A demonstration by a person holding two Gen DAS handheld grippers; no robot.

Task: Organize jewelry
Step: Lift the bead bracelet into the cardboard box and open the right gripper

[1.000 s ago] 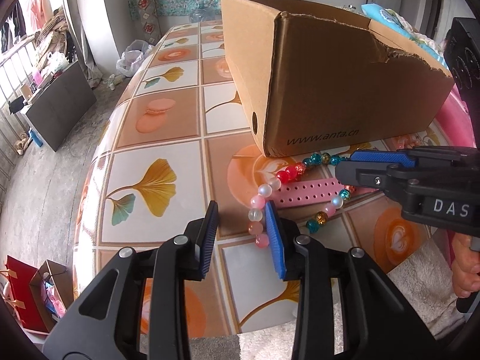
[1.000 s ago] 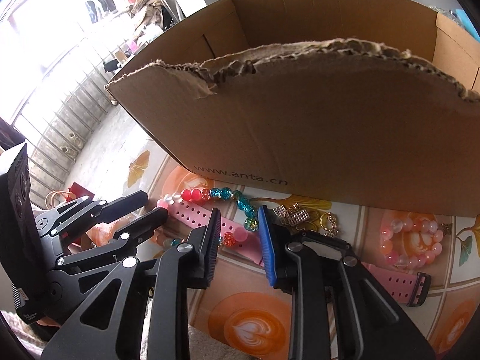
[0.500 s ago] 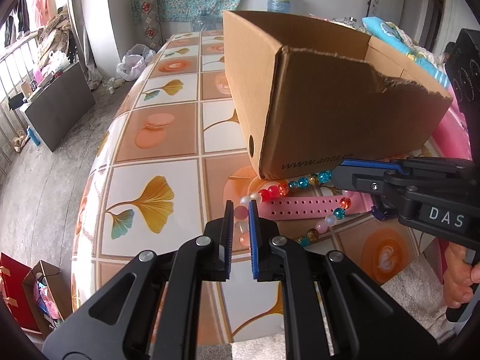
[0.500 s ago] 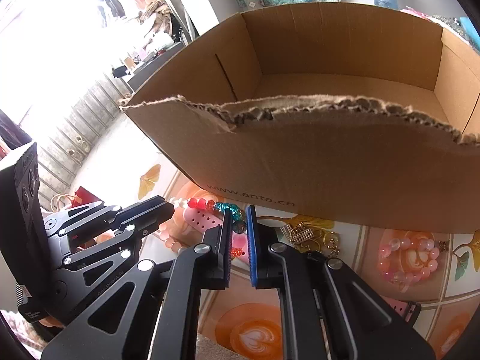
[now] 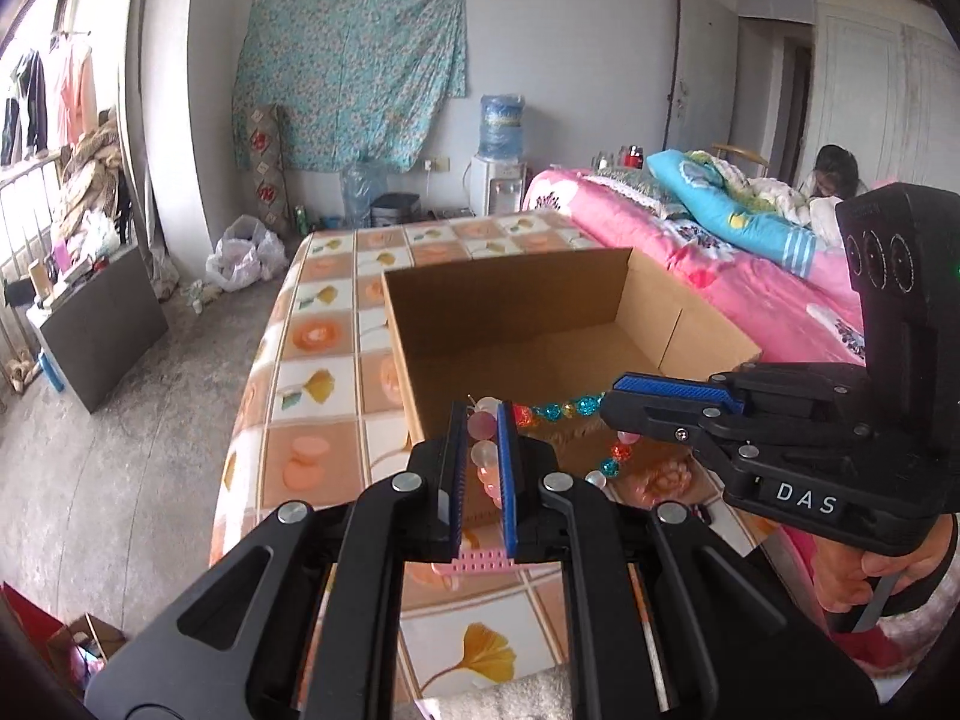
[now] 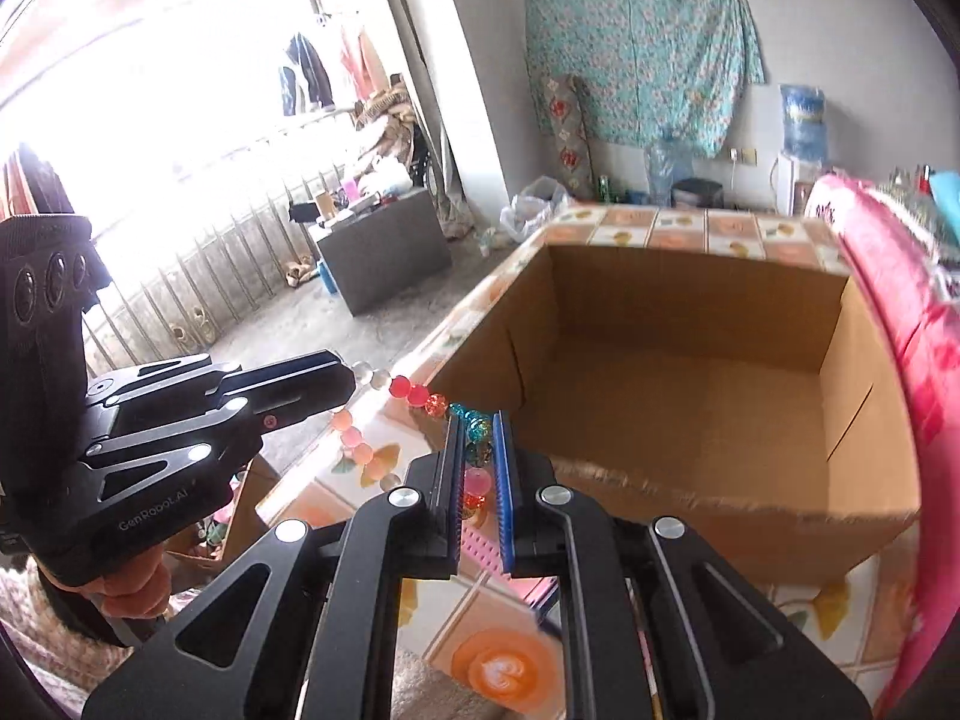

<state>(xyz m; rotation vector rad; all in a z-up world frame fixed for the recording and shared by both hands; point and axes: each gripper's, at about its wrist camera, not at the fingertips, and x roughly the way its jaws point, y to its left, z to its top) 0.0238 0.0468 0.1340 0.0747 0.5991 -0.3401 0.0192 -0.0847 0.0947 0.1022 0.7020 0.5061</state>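
A necklace of pink, white, red and teal beads [image 5: 564, 408] hangs in the air between my two grippers, by the near wall of an open cardboard box [image 5: 510, 294]. My left gripper [image 5: 482, 414] is shut on its pale pink beads. My right gripper [image 5: 609, 405] comes in from the right and holds the teal end. In the right wrist view the right gripper [image 6: 478, 420] is shut on teal and pink beads, the necklace [image 6: 408, 390] runs left to the left gripper [image 6: 348, 381], and the box [image 6: 690, 294] shows a bare inside.
A pink watch strap [image 5: 480, 561] lies on the tiled table [image 5: 312, 330] below the grippers, also showing as the strap [image 6: 480, 546] in the right view. A pink bed [image 5: 750, 282] runs along the table's right side, with a person [image 5: 834, 171] at its far end. Floor lies left.
Both grippers have shut on the bead necklace and risen with it off the table. The views now look down into the box instead of at its side.
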